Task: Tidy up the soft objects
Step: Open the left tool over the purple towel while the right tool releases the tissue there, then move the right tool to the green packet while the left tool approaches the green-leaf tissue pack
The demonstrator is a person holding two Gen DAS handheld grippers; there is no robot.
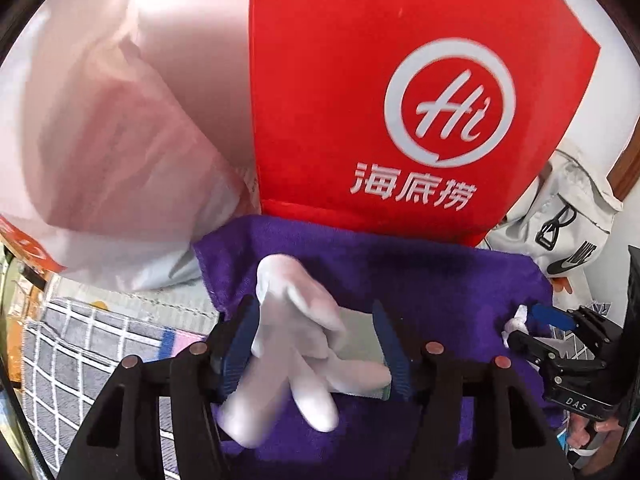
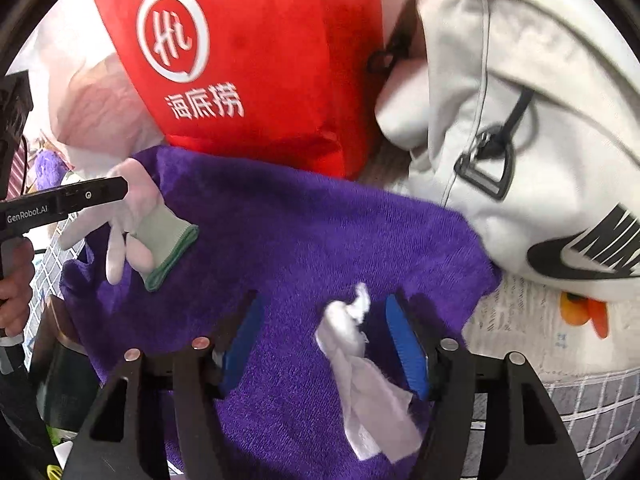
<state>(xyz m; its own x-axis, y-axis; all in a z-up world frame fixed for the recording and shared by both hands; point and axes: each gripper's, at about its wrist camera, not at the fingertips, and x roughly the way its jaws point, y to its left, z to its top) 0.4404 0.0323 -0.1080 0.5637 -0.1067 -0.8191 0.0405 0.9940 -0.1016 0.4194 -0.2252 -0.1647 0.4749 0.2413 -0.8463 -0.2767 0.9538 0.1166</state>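
Observation:
A purple towel [image 1: 420, 280] lies spread out; it also shows in the right wrist view [image 2: 320, 232]. A white glove [image 1: 296, 328] with a green-edged cuff lies between the fingers of my left gripper [image 1: 316, 336], whose jaws stand open around it; it hangs by that gripper in the right wrist view [image 2: 136, 232]. A crumpled white tissue [image 2: 360, 360] lies on the towel between the fingers of my right gripper [image 2: 324, 336], which is open. The right gripper also shows at the towel's right edge in the left wrist view [image 1: 536, 324].
A red bag [image 1: 400, 92] with a white logo stands behind the towel, a pink plastic bag [image 1: 112, 140] to its left, a white backpack [image 2: 540, 140] to its right. A grey checked mat [image 1: 80, 352] lies underneath. An orange toy [image 2: 584, 312] lies below the backpack.

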